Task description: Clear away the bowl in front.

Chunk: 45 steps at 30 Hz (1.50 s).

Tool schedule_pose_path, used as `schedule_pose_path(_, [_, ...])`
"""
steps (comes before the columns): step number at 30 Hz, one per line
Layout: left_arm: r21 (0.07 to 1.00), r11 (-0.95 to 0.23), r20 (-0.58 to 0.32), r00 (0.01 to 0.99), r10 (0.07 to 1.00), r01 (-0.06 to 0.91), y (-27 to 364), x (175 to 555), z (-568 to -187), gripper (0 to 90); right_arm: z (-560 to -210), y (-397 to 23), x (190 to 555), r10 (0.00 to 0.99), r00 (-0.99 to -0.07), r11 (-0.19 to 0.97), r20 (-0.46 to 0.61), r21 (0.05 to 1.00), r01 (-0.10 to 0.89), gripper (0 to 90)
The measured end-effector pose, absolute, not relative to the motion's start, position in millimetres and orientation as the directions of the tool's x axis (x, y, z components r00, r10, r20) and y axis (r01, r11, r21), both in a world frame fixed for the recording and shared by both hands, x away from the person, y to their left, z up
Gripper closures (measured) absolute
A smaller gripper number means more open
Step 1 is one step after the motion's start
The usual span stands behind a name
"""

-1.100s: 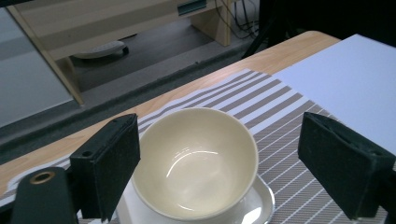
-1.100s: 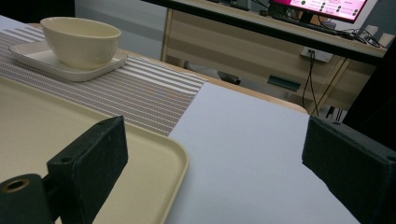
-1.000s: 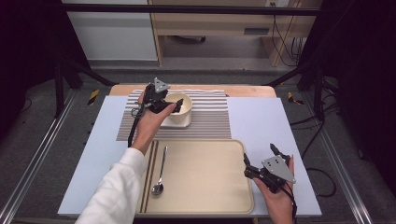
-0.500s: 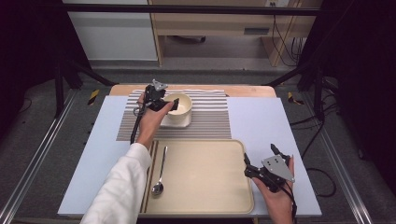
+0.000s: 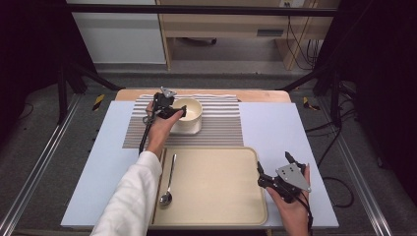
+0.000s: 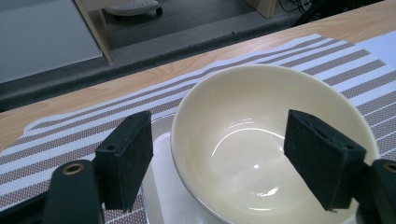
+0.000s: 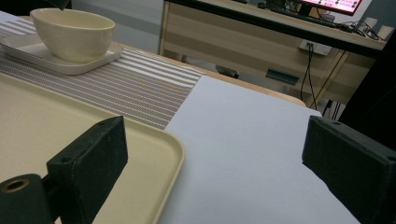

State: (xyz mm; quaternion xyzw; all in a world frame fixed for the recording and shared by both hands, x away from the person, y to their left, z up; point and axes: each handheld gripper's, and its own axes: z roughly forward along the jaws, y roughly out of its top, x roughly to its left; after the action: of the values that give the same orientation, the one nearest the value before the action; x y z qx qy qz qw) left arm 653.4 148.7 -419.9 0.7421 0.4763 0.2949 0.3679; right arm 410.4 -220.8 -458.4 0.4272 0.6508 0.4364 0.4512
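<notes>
Striped mat (image 5: 216, 125): empty bowl (image 5: 189, 110) on plate (image 5: 189, 129), its rim straddled by closing left gripper (image 5: 172, 112), ungripped; right gripper (image 5: 275, 172) held open.

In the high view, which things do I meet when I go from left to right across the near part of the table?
White sleeve → spoon → beige tray → right gripper, held beside the tray's right edge.
</notes>
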Motion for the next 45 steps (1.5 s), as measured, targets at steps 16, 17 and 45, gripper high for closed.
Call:
schedule_pose_path(16, [0.828, -0.212, 0.061, 0.291, 0.955, 0.520, 150, 659, -440, 43.8, -459, -219, 411, 0.944, -0.245, 0.266, -0.222, 0.949, 0.168, 7.2])
schedule_pose_path(17, [0.825, -0.214, 0.063, 0.291, 0.955, 0.524, 150, 659, -440, 44.1, -459, -219, 411, 0.944, -0.245, 0.266, -0.221, 0.949, 0.168, 7.2])
schedule_pose_path(45, [0.777, -0.122, -0.010, 0.206, 0.979, 0.618, 146, 661, -449, 64.1, -460, -219, 411, 0.944, -0.252, 0.263, -0.215, 0.949, 0.173, 7.6])
